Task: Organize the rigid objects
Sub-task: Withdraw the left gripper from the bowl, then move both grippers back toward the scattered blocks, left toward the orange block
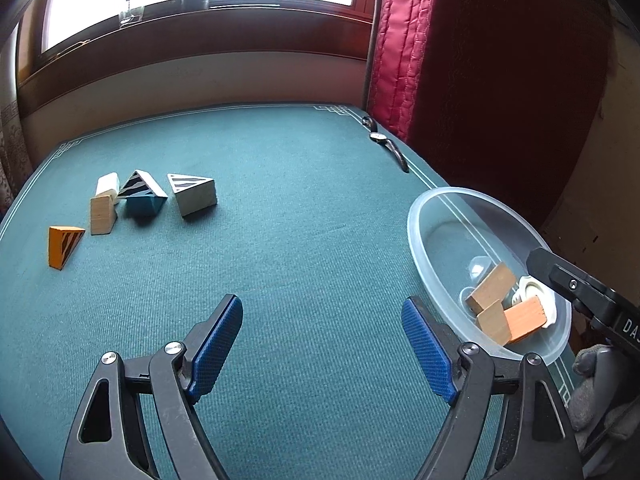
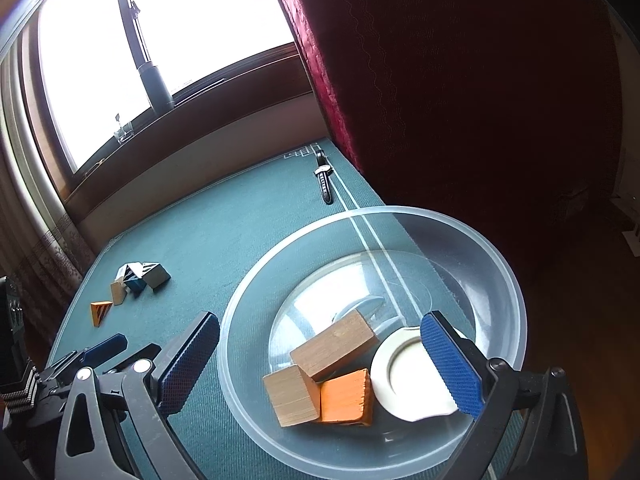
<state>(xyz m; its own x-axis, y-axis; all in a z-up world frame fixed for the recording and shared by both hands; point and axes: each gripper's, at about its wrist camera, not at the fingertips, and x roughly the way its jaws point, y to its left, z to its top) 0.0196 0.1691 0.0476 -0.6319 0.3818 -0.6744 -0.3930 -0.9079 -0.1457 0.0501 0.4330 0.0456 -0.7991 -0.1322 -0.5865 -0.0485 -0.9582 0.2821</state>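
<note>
A clear plastic bowl (image 2: 496, 264) sits at the table's right edge; it also shows in the left wrist view (image 1: 432, 208). It holds two plain wooden blocks (image 2: 334, 342), an orange block (image 2: 346, 396) and a white ring-shaped piece (image 2: 404, 376). My right gripper (image 2: 320, 356) is open and empty above the bowl. My left gripper (image 1: 322, 340) is open and empty over bare green cloth. Far left lie an orange striped wedge (image 1: 64, 245), a plain wood block (image 1: 102, 214), a white block (image 1: 108, 184), a blue striped prism (image 1: 142, 196) and a grey striped wedge (image 1: 192, 193).
A wristwatch (image 1: 386, 144) lies at the table's far right corner, also in the right wrist view (image 2: 324, 178). A red quilted curtain (image 1: 460, 48) hangs to the right. A window sill with a small glass (image 1: 131, 14) runs behind the green-clothed table (image 1: 300, 220).
</note>
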